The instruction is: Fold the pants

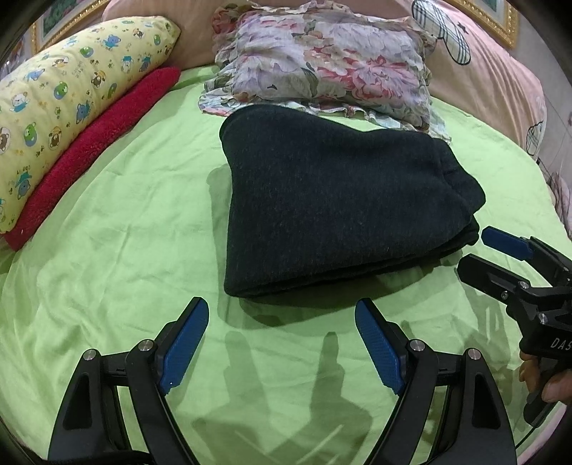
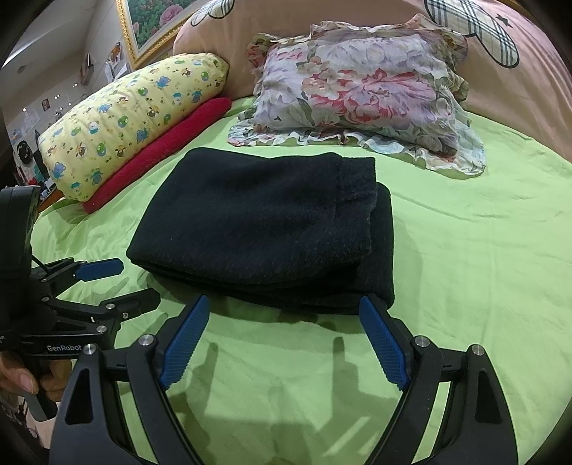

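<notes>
From the left wrist camera, the pants lie folded into one dark, thick bundle at the centre of the frame, flat on the green bed sheet. The left gripper fills the bottom of the frame with its two blue-padded fingers spread wide, holding nothing; the near edge of the pants sits just above the fingertips, apart from them. At the right edge the right gripper reaches in, its two fingers parted and empty, the tips just beside the lower right corner of the bundle. Along the upper left lie one yellow printed pillow and one red towel against it. One floral pillow rests at top centre, its frill touching the far edge of the pants. A pink quilt with a checked figure runs behind.

From the right wrist camera, the same single bundle spans the middle of the frame. The right gripper has its two fingers wide apart, gripping nothing; the right fingertip overlaps the near right corner of the pants, though I cannot tell whether it touches. At the left edge the left gripper shows two parted fingers, just beside the bundle's near left corner. The yellow pillow and red towel lie at upper left, the floral pillow at upper centre, and one framed picture hangs at top left.
</notes>
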Available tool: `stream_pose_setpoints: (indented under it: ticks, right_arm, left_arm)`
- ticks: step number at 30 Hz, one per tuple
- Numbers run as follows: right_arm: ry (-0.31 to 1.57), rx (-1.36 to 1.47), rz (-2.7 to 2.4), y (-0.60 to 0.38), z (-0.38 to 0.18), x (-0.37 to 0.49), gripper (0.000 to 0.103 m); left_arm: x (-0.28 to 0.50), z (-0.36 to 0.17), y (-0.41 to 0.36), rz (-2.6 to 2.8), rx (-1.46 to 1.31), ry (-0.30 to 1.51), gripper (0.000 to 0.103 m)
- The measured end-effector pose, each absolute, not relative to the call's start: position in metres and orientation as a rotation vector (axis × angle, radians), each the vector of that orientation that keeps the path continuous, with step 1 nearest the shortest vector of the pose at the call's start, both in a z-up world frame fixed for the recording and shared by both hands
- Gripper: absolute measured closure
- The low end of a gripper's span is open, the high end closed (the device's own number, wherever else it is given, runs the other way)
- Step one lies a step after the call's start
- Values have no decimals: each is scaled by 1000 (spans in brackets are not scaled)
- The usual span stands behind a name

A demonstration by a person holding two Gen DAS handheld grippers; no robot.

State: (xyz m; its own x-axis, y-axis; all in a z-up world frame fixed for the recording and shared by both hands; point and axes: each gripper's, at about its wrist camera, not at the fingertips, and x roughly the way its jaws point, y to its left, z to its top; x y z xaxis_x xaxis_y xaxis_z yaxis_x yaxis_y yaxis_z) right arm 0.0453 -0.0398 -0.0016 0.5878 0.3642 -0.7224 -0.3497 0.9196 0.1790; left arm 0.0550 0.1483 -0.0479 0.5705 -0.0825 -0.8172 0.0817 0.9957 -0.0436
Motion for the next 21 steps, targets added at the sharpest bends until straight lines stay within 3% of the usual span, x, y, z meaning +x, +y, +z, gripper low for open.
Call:
stream_pose_setpoints:
  ticks: [21]
  right_arm:
    - [845,33,395,-43,1,50,17]
  left_arm:
    - [63,-42,143,-105,-1,933,18]
